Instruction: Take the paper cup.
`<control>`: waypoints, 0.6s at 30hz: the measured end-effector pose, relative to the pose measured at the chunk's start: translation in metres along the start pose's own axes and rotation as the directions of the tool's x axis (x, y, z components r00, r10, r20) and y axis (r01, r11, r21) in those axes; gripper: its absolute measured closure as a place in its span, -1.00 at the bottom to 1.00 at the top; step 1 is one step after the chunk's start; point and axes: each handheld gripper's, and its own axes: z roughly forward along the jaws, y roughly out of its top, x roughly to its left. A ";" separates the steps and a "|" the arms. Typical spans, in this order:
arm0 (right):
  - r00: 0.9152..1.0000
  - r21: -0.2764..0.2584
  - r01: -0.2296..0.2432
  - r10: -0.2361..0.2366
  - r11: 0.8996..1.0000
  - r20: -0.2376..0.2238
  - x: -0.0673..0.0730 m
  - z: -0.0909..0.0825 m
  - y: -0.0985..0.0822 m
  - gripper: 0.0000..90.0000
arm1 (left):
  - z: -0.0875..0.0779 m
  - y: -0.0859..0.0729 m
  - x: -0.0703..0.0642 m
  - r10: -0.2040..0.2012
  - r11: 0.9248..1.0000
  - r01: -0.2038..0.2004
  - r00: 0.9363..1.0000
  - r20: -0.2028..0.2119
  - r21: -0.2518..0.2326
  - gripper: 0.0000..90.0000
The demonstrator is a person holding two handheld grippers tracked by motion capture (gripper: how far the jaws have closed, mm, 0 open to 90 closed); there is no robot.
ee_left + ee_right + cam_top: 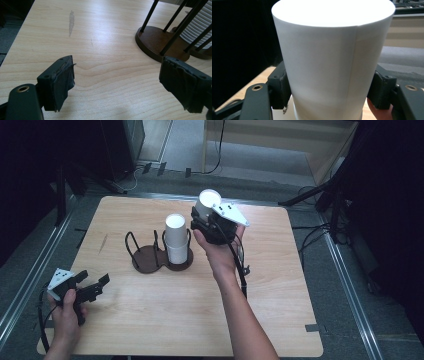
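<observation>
My right gripper [201,215] sat just above the centre of the high view, its fingers [279,86] closed on a white paper cup [332,62], pads pressed against both sides of the cup's lower wall. The cup was lifted clear of the desk [150,320], bottom end up, just right of the stack of white cups [176,240] standing in the dark wire holder [150,257] at mid-frame. My left gripper [92,287] rested at the lower left of the high view, near the desk's edge and well apart from the holder. Its fingers [58,82] stood apart with only bare wood between them, holding nothing; the holder's round base showed at the upper right of the left gripper view.
</observation>
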 end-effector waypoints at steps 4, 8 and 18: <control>1.000 0.014 -0.010 0.010 1.000 0.014 -0.009 -0.004 -0.010 -0.31 | 0.000 0.000 0.000 -0.002 1.000 0.002 1.000 -0.001 0.000 -0.71; 0.999 0.027 -0.018 0.018 0.999 0.027 -0.017 -0.007 -0.019 -0.31 | 0.000 0.000 0.000 -0.004 1.000 0.004 1.000 0.000 0.000 -0.71; 0.998 0.048 -0.019 0.016 0.999 0.054 -0.031 -0.017 -0.040 -0.31 | 0.000 0.000 0.000 -0.006 1.000 0.006 1.000 -0.001 -0.004 -0.70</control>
